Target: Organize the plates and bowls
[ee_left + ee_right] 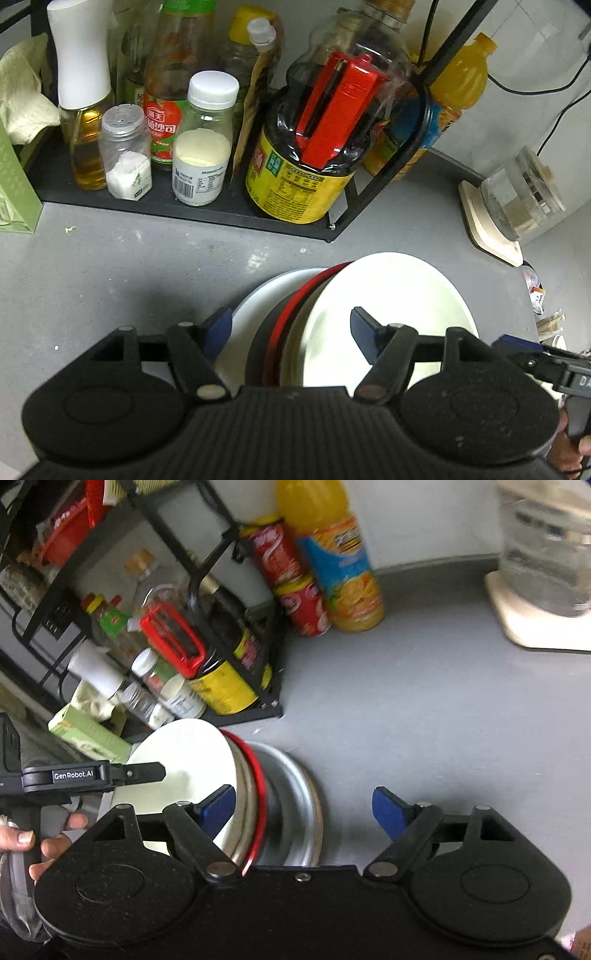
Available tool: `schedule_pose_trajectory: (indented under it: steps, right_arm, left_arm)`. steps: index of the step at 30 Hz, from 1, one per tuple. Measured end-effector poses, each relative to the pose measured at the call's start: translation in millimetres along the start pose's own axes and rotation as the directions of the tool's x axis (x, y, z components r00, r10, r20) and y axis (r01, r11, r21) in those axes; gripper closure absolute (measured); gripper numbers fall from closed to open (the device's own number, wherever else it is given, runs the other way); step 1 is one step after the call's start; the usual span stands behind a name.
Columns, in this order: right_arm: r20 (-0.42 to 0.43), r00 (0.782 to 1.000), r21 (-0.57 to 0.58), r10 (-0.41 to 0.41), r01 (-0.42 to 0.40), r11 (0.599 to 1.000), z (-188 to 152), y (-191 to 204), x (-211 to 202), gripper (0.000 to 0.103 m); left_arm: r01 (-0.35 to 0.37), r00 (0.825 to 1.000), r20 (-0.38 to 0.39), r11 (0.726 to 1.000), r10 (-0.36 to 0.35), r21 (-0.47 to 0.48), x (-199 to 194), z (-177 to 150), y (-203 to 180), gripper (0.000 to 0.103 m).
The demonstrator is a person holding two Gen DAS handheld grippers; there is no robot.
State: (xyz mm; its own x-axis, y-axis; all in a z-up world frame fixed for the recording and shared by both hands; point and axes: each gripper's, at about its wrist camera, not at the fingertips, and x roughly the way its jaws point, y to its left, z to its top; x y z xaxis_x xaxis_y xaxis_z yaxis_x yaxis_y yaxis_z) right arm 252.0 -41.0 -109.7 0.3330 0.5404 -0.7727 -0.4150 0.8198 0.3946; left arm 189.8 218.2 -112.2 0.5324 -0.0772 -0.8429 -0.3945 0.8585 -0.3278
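On the grey countertop [110,266], both grippers, left [291,325] and right [304,806], gape over stacked dishes [388,295]; only the right view reveals cola cans [291,576].

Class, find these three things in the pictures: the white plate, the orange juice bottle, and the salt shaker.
white plate [391,295], left wrist view, on its flat face.
orange juice bottle [340,565], right wrist view, on its label.
salt shaker [127,155], left wrist view, on its clear body.
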Motion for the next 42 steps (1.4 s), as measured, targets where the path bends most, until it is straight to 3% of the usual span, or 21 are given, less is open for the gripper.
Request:
schedule_pose_trajectory:
  steps: [7,10,13,25,37,42]
  right_arm:
    - [0.129,0.988,0.083,-0.080,0.070,0.994,-34,-11,-42,0.010]
    - [0.146,0.981,0.141,-0.131,0.111,0.984,-49,-12,-58,0.009]
    - [0.180,0.968,0.161,-0.177,0.148,0.976,-64,-10,-73,0.000]
    - [0.263,0.921,0.279,-0.288,0.213,0.936,-112,1,-140,0.000]
    - [0.335,0.861,0.327,-0.383,0.275,0.904,-155,24,-190,0.000]
    - [0.358,0.827,0.325,-0.434,0.326,0.888,-172,36,-206,0.000]
  left_arm:
    - [0.007,0.998,0.055,0.995,-0.013,0.097,-19,-10,-16,0.017]
    - [0.018,0.999,0.028,0.995,-0.021,0.098,-24,-13,-17,0.017]
    - [0.029,0.998,0.047,0.991,-0.035,0.131,-34,-17,-20,0.017]
    - [0.041,0.996,0.069,0.975,-0.057,0.221,-73,-52,-44,0.011]
    - [0.040,0.989,0.118,0.937,-0.086,0.348,-128,-91,-57,0.004]
    - [0.037,0.987,0.131,0.923,-0.094,0.383,-146,-105,-54,0.001]
